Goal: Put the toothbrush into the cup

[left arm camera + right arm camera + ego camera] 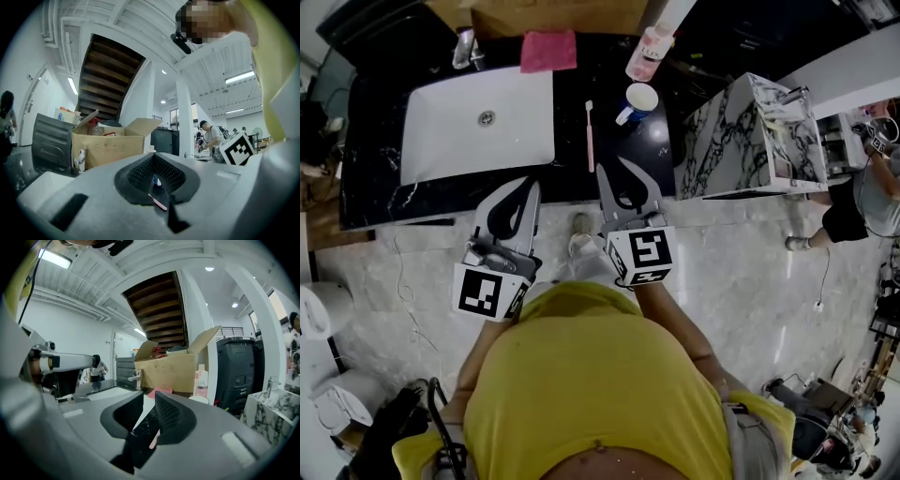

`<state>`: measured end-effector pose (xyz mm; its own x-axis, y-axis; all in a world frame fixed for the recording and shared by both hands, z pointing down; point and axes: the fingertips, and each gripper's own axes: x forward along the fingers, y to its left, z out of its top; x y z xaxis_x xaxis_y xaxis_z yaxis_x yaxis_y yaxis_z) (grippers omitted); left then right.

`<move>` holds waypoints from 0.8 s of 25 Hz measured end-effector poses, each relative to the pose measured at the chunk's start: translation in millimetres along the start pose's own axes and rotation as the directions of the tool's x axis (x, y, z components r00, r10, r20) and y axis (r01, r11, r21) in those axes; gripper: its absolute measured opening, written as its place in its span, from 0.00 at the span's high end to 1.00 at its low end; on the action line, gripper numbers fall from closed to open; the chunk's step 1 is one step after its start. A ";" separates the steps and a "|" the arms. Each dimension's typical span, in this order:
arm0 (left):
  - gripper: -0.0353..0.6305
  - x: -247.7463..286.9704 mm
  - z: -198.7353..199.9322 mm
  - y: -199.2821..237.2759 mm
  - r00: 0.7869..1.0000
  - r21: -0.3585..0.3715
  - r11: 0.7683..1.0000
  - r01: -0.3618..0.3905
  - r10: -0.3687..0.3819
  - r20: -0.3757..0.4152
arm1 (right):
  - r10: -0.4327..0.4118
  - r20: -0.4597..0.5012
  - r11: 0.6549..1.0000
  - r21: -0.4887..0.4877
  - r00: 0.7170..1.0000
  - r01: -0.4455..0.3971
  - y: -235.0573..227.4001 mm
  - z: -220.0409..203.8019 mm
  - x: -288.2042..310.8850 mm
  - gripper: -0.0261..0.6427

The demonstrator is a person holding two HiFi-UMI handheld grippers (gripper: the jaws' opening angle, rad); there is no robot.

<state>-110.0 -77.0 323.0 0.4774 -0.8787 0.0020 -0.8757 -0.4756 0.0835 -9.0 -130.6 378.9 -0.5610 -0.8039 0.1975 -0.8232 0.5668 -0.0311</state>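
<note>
The toothbrush (590, 136) is pink and lies flat on the black desk (572, 89). It sits between the white sink (441, 131) and the blue cup (637, 101), and it does not touch either one. The cup stands upright just to the right of the far end of the toothbrush, and the inside of the cup is white. Your right tongs (612, 165) are spread apart and nothing is pinched in them. Their tips hang over the front edge of the desk, close to the near end of the toothbrush. In the right gripper view you can see a bit of the pink toothbrush (153, 440) down in the gap between the two jaws, but the jaws are not on it. Your left tongs (531, 186) are pressed together at the tips and hold nothing. They sit to the left of the right tongs, in front of the sink. In the left gripper view the toothbrush (158, 202) shows through the hole between the curved jaws, farther off on the desk. At the back of the desk there is a tap (465, 49), a pink cloth (548, 50) and a pink bottle (649, 49). A marble cabinet (750, 141) stands to the right of the desk.
</note>
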 end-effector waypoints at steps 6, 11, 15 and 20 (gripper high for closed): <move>0.94 60.3 -6.6 33.5 0.998 -0.011 0.998 -0.057 0.057 -0.010 | 0.082 -0.090 0.996 -0.009 0.993 -0.084 -29.8 -23.6 64.6 0.83; 0.94 91.5 -20.4 45.9 0.997 -0.015 0.997 -0.072 0.071 -0.032 | 0.122 -0.168 0.992 -0.011 0.978 -0.125 -45.7 -52.8 94.3 0.83; 0.94 102.8 -32.4 50.2 0.996 -0.022 0.997 -0.073 0.072 -0.058 | 0.132 -0.267 0.990 -0.011 0.955 -0.140 -50.6 -81.3 105.0 0.83; 0.94 109.9 -39.8 53.0 0.995 -0.034 0.998 -0.060 0.057 -0.078 | 0.146 -0.390 0.988 0.013 0.909 -0.153 -51.1 -107.3 115.1 0.83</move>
<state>-101.1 -197.1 367.2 0.4306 -0.8986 0.0841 -0.8998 -0.4202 0.1174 -22.2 -232.8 508.3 -0.5961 -0.5781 0.5572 -0.7289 0.6807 -0.0736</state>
